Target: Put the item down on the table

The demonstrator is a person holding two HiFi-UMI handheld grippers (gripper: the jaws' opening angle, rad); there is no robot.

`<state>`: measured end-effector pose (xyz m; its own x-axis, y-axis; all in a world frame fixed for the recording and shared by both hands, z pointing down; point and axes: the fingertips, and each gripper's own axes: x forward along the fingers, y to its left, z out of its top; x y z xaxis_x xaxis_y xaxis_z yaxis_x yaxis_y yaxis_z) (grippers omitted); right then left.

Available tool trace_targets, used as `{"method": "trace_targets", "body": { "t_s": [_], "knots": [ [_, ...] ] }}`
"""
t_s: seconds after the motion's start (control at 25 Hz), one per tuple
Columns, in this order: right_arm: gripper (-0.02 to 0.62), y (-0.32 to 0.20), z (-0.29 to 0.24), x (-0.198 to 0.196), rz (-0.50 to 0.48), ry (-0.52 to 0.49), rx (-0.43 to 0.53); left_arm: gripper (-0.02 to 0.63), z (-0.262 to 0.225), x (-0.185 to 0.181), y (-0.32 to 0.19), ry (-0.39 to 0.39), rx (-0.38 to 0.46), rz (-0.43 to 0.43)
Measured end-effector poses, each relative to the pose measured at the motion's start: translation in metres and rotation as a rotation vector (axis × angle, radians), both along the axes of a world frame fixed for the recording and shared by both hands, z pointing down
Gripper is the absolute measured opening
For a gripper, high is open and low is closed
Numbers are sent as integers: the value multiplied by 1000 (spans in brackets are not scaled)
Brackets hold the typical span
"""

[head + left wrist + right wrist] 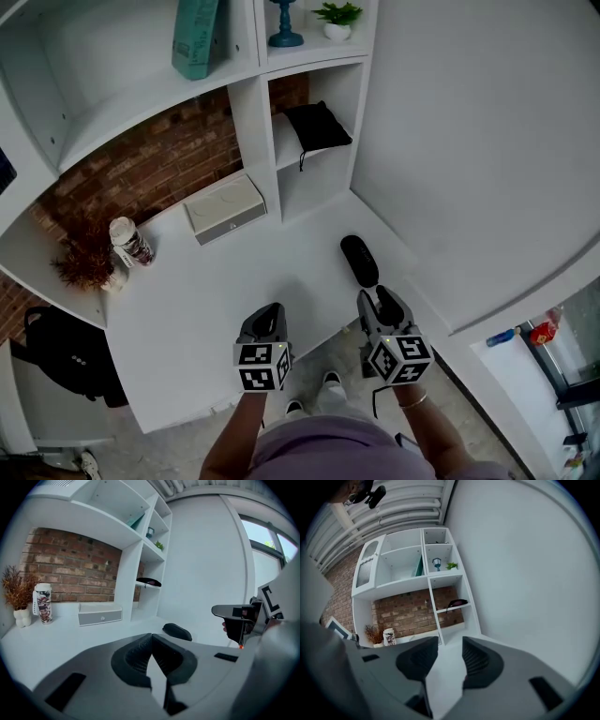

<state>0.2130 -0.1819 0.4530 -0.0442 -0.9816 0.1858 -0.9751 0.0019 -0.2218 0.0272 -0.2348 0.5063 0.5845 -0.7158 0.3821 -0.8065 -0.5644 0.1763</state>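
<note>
A black oblong case [359,260] lies flat on the white table [216,309], near its right side; it also shows in the left gripper view [177,631]. My right gripper [382,296] hovers just behind the case, apart from it. Its jaws stand open with a clear gap and nothing between them [450,651], and it points up toward the shelves. My left gripper [271,312] is over the table's front part, its pads meeting at the tips [151,637], shut and empty.
A white box [225,208], a patterned can [130,242] and a dried plant [86,258] stand along the brick back wall. A black pouch [317,127] lies in a shelf cubby. A dark backpack [66,356] sits on the floor at the left.
</note>
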Motion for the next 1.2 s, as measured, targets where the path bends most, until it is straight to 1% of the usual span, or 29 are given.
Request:
{"method": "trace_targets", "body": {
  "t_s": [0.28,0.4,0.52,0.72,0.92,1.2],
  "knots": [
    [107,26,-1,-15,36,-12,-8,0,-2,-11,8,11,5,21],
    [51,36,3,-17,75,-30,-20,0,-3,-16,7,13,6,20],
    [3,47,7,-19,109,-25,-36,0,-4,-20,6,16,7,22],
    [3,60,11,-24,130,-10,-74,0,-5,-22,8,29,4,33],
    [3,70,6,-30,145,-28,-51,0,-11,-22,11,42,13,55],
    [2,81,12,-29,154,-34,-85,0,-13,-23,15,45,19,66]
  ]
}}
